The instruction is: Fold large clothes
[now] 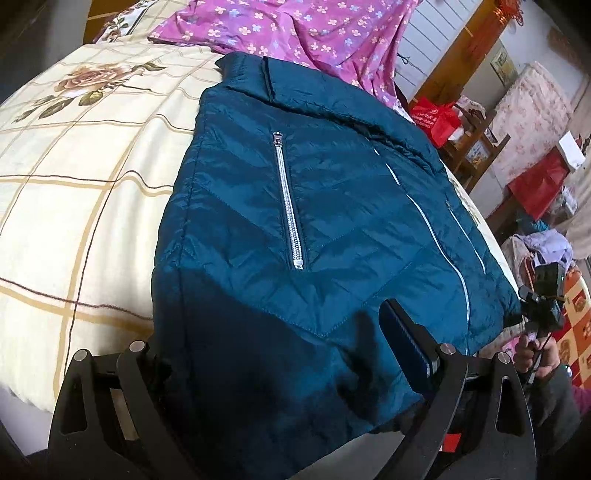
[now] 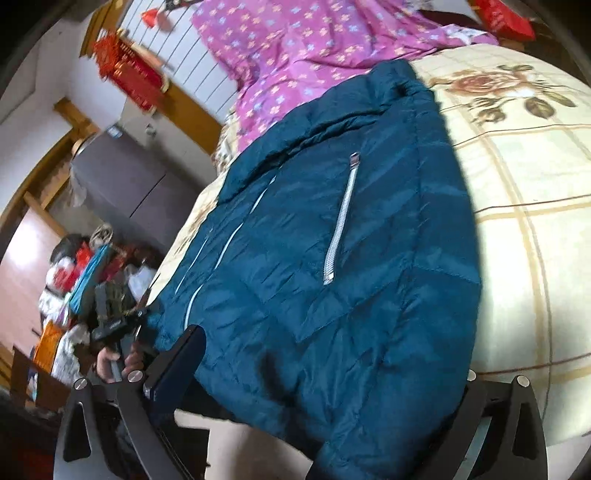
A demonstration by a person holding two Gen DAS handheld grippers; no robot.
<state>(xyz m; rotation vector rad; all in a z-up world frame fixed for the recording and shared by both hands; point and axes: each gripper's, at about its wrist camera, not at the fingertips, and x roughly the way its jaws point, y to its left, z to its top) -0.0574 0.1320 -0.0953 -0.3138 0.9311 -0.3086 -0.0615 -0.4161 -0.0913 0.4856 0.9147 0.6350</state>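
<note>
- Teal quilted jacket [image 1: 295, 221] lies flat on the bed [image 1: 74, 184], along the near edge; hem end hangs just over that edge, collar end points toward the far side.
- Bed cover: cream w/ tan grid lines & a printed rose; bare cover runs along one long side of the jacket.
- Silver pocket zipper [image 1: 290, 203] runs lengthwise on the jacket front, closed as far as visible; same zipper in the right wrist view [image 2: 341, 221].
- Two thin pale piping lines [image 1: 443, 236] run along the jacket nearer the bed's side edge.
- Purple floral sheet [image 1: 295, 33] is bunched at the far end of the bed, touching or just behind the jacket collar; can't tell which.
- Left gripper [image 1: 280, 354]: jaws spread wide over the jacket hem at the near edge. One finger [image 1: 404, 343] rests on or just above the fabric; the other is hidden by the jacket. Not clamping anything visible.
- Right gripper [image 2: 332, 369]: jaws also wide apart, straddling the hem. One finger [image 2: 177, 362] sits just beside the jacket's side edge, the other is hidden behind fabric. Jacket [image 2: 332, 258] fills the gap between them, no pinch visible.
- Each wrist view catches the other gripper off the bed's side edge, held by a hand [image 1: 535, 350]; in the right wrist view the hand [image 2: 110, 360] grips the left tool's handle.
- Cluttered room beyond the bed: red bags [image 1: 436, 118], furniture, piles of cloth.
</note>
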